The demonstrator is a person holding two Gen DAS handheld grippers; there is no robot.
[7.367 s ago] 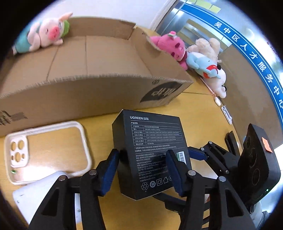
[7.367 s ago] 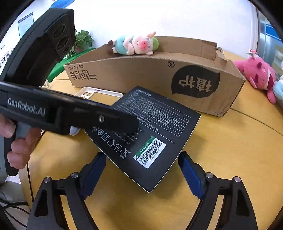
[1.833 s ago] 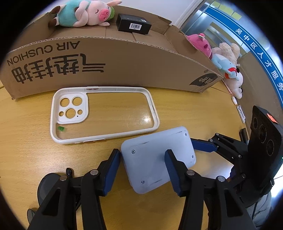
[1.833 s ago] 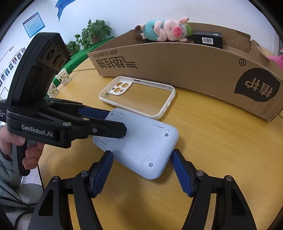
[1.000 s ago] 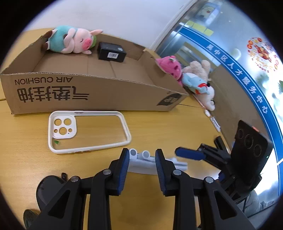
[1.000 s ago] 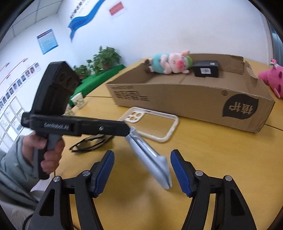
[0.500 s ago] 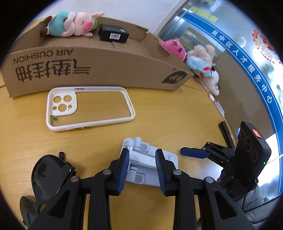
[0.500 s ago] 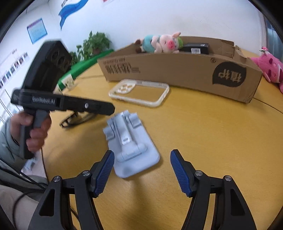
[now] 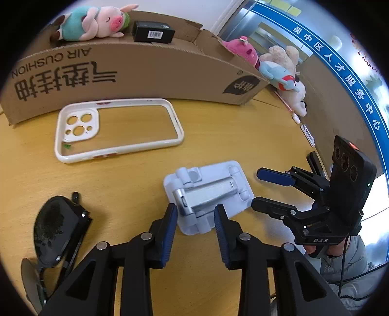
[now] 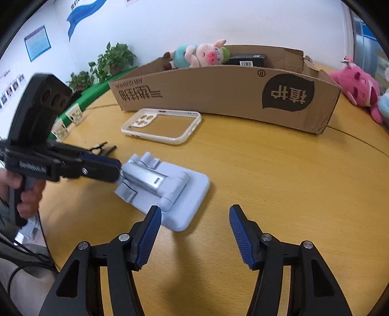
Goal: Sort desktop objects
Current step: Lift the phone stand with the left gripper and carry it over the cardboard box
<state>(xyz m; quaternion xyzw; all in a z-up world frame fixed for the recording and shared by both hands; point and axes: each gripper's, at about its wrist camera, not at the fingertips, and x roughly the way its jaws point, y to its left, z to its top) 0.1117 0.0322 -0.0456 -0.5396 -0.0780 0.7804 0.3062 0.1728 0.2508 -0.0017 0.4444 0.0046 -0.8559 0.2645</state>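
A pale blue folding phone stand (image 9: 209,194) lies flat on the wooden table, hinge side up; it also shows in the right wrist view (image 10: 165,192). My left gripper (image 9: 195,227) straddles its near end with its jaws apart by about the stand's width, and seen from the right wrist (image 10: 114,175) it touches the stand's edge. My right gripper (image 10: 194,233) is open and empty, just right of the stand (image 9: 265,189). A white phone case (image 9: 116,128) lies before the cardboard box (image 9: 136,70), which holds a pig plush (image 9: 94,23) and a black box (image 9: 153,31).
Black sunglasses (image 9: 56,231) lie at the near left. Pink, blue and white plush toys (image 9: 274,68) sit at the box's right end. A green planter and plants (image 10: 102,70) stand beyond the table's left edge. Bare tabletop (image 10: 279,170) lies right of the stand.
The stand was lifted, turned over and laid flat with its hinge side up. My left jaws have widened around its end. My right gripper has drawn nearer to it.
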